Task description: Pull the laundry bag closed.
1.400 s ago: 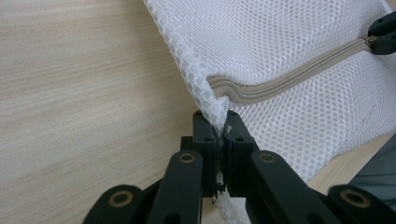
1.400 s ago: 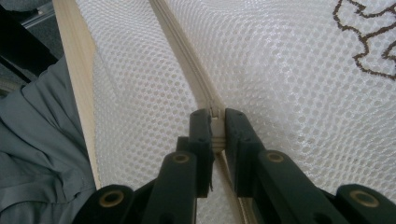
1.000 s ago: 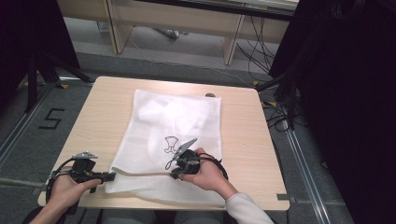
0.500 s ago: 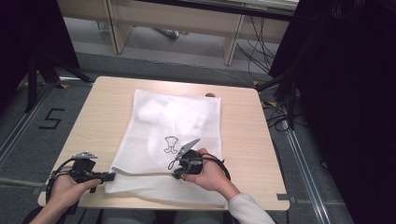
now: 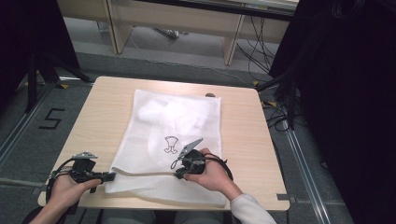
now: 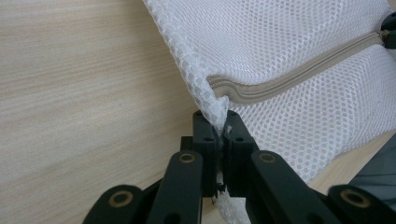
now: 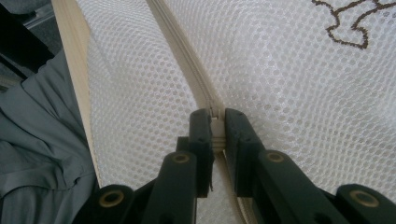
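A white mesh laundry bag (image 5: 173,121) lies flat on the wooden table (image 5: 107,107), with a beige zipper (image 5: 144,172) running along its near edge. My left gripper (image 5: 111,176) is at the bag's near left corner. In the left gripper view it (image 6: 218,123) is shut on a pinch of mesh (image 6: 212,100) just by the zipper's end (image 6: 280,81). My right gripper (image 5: 179,174) rests on the bag further right along the zipper. In the right gripper view it (image 7: 215,122) is shut on the zipper pull (image 7: 215,114), with the zipper (image 7: 187,60) stretching away ahead.
A small dark printed figure (image 5: 171,145) marks the bag's middle. The table's near edge (image 5: 187,205) is close to both hands. Grey clothing of the person (image 7: 37,140) lies below that edge. A black curtain (image 5: 345,93) hangs at the right, and cables (image 5: 275,107) trail on the floor.
My right hand has crept slightly to the right along the zipper line. My left hand has kept still, and both grips are unchanged.
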The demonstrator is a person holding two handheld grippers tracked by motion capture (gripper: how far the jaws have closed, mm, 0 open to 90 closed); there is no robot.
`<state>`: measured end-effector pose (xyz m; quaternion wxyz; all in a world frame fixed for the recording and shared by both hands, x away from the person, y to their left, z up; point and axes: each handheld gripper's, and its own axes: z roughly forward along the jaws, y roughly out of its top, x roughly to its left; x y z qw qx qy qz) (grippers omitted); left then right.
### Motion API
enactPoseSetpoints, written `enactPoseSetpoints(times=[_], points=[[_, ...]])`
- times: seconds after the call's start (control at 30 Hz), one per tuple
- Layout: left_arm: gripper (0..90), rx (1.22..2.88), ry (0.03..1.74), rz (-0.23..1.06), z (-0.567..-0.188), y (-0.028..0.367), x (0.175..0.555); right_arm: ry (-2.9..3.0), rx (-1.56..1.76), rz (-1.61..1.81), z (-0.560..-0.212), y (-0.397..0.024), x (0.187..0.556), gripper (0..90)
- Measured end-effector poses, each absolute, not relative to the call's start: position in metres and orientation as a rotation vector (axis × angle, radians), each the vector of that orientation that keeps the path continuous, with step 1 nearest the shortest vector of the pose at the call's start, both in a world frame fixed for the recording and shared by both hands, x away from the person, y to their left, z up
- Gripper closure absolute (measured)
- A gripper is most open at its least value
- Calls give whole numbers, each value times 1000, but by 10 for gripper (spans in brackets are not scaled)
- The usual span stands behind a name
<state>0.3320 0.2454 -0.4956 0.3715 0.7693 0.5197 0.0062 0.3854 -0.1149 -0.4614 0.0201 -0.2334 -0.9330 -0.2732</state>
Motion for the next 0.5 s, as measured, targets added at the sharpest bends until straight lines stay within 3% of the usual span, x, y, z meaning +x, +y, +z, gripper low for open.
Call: enactPoseSetpoints(times=[0.5], points=[[854, 1968, 1332, 13, -495, 245, 332, -2890, -731, -858, -460, -124, 385, 825]])
